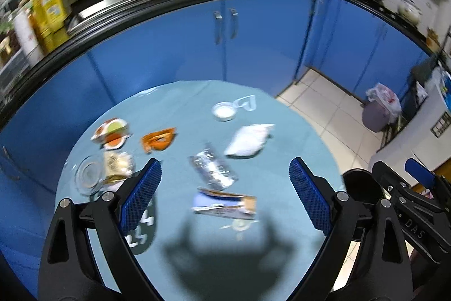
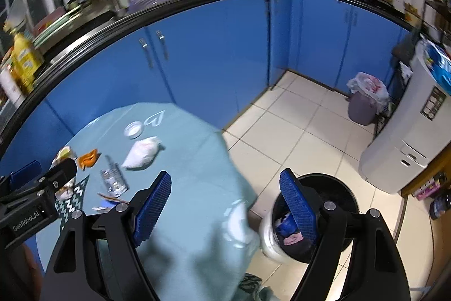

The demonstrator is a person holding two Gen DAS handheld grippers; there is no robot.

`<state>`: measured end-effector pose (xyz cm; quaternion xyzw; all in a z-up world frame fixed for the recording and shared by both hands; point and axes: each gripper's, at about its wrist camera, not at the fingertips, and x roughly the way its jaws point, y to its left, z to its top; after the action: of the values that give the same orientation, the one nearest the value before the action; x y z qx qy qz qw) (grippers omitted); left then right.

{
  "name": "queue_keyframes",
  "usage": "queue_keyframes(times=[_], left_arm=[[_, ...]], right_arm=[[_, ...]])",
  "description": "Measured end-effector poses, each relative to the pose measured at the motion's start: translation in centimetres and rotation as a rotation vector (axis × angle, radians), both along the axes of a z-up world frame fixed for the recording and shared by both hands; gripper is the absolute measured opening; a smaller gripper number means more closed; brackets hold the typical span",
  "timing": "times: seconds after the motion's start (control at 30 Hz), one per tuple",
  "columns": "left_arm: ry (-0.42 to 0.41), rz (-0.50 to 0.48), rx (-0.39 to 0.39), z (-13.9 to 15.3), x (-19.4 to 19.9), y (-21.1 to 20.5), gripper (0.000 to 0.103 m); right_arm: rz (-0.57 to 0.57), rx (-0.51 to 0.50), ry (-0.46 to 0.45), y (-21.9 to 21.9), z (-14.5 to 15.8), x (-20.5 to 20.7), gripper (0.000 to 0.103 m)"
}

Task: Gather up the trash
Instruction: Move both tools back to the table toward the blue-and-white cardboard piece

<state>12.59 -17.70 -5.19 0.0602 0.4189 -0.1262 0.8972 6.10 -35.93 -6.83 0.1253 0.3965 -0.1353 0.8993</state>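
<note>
Scattered wrappers (image 1: 213, 172) on teal table (image 1: 180, 109), jaws apart.

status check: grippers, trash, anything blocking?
Left gripper, right gripper open, empty. Wrappers on table; bin beside it. Nothing blocking.

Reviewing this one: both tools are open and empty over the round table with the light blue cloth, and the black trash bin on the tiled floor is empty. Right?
Not quite. The black trash bin on the tiled floor already holds trash: blue and pink scraps show inside it in the right wrist view. The rest stands: the left tool and right tool are open and empty over the round table with the light blue cloth.
</note>
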Motion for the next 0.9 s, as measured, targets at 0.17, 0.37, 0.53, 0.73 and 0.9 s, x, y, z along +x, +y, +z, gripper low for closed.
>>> queue_keyframes(times=[0.17,0.37,0.53,0.73,0.9], left_arm=[[0.012,0.077,-0.003,-1.0,0.9,4.6,0.091],[0.027,0.186,0.006,-2.9,2.5,10.9,0.091],[0.054,0.279,0.001,-4.7,4.3,16.2,0.091],[0.1,0.36,-0.008,-7.1,6.3,20.8,0.091],[0.128,0.365,-0.006,-8.9,7.7,21.9,0.091]], right_arm=[[0.053,-0.01,0.022,3.5,-0.8,1.7,0.077],[0.111,-0.003,0.058,7.5,-2.3,3.8,0.077],[0.146,-0.004,0.103,10.2,-3.8,5.5,0.077],[0.17,-0.026,0.146,12.6,-5.4,7.3,0.077],[0.166,-0.038,0.182,13.2,-6.5,8.4,0.077]])
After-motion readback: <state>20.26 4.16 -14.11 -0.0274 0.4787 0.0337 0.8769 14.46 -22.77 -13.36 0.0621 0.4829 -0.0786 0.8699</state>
